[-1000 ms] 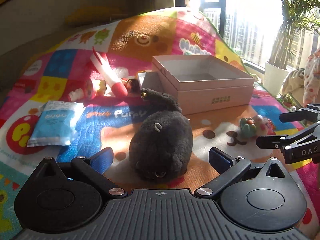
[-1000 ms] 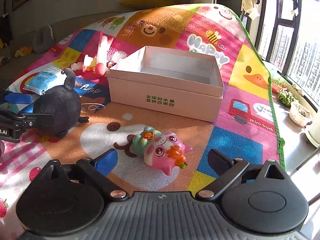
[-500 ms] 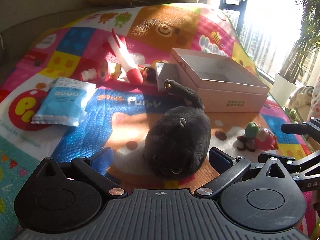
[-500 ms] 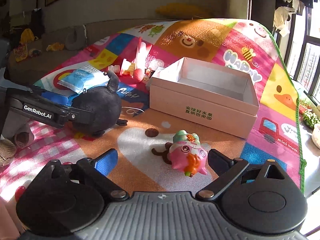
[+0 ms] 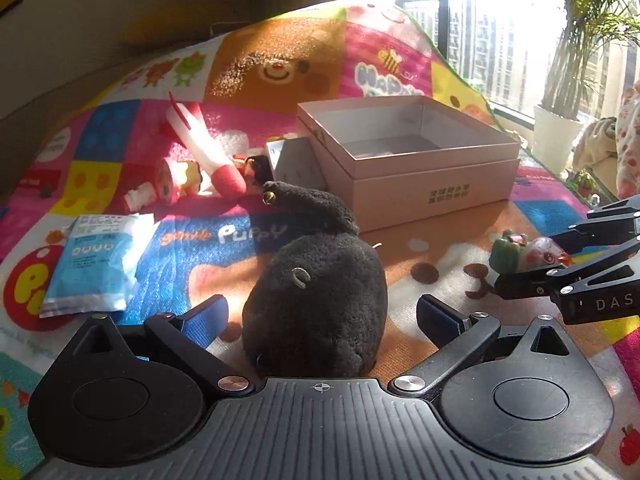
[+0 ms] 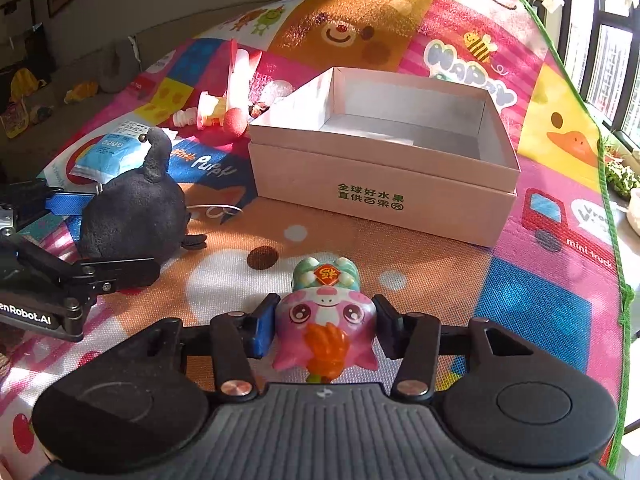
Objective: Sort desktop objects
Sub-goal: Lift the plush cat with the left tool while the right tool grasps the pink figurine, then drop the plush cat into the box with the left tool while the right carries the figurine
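Observation:
A black plush toy point(image 5: 320, 300) lies on the colourful play mat between the open fingers of my left gripper point(image 5: 322, 314); the pads stand apart from its sides. It also shows in the right wrist view point(image 6: 132, 212). My right gripper point(image 6: 324, 328) is shut on a pink pig figurine point(image 6: 326, 320) with a green hat and an orange carrot; it also shows in the left wrist view point(image 5: 528, 254). An open, empty pink cardboard box point(image 6: 384, 152) stands behind both toys, also in the left wrist view point(image 5: 412, 156).
A blue packet point(image 5: 92, 264) lies at the left. A red and white rocket toy point(image 5: 204, 148) and small figures point(image 5: 176, 180) lie behind the plush, next to a small white box point(image 5: 292, 160). A potted plant point(image 5: 560, 136) stands by the window at the right.
My right gripper has moved forward around the pig figurine and shut on it. My left gripper has moved closer to the black plush, which now lies between its open fingers.

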A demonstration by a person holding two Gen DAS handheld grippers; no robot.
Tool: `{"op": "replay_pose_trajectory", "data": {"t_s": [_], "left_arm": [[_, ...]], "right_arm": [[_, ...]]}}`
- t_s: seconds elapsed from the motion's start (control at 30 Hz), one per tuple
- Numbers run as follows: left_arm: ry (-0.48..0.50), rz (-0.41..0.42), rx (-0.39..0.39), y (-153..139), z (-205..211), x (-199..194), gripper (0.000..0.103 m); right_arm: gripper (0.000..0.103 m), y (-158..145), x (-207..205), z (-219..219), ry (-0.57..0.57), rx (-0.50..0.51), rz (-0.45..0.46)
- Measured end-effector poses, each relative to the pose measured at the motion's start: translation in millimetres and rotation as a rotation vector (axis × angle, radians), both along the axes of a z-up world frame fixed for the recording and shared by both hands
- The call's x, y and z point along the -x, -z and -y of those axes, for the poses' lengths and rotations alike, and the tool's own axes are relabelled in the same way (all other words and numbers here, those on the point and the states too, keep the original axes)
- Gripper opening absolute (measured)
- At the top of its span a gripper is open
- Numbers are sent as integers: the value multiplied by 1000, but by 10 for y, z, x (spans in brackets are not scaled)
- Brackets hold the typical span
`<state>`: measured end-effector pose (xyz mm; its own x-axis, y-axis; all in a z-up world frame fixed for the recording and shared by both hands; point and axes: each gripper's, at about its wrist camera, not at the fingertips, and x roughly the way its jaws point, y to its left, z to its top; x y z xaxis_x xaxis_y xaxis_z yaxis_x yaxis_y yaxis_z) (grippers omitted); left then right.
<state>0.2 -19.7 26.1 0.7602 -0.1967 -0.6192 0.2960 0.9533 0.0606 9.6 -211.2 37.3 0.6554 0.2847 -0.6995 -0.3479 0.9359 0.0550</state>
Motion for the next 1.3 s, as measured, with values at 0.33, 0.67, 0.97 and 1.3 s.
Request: {"op": "replay_pose_trajectory", "data": {"t_s": [0.33,0.67,0.97,1.3], "left_arm": [[50,-18,-48,-76,58,168,75],[163,194,75,-902,362,47,75],[85,280,240,-1137,502,-983,96],[-7,88,78,-245,-86,-492,101]], "right_arm": [[49,-265,301,198,4,-42,-50],[49,-988,443,398,10,-70,143],[68,-1646,-817,583,150,-239,289],[73,-1083,-1105,545,255,-177,194]]}}
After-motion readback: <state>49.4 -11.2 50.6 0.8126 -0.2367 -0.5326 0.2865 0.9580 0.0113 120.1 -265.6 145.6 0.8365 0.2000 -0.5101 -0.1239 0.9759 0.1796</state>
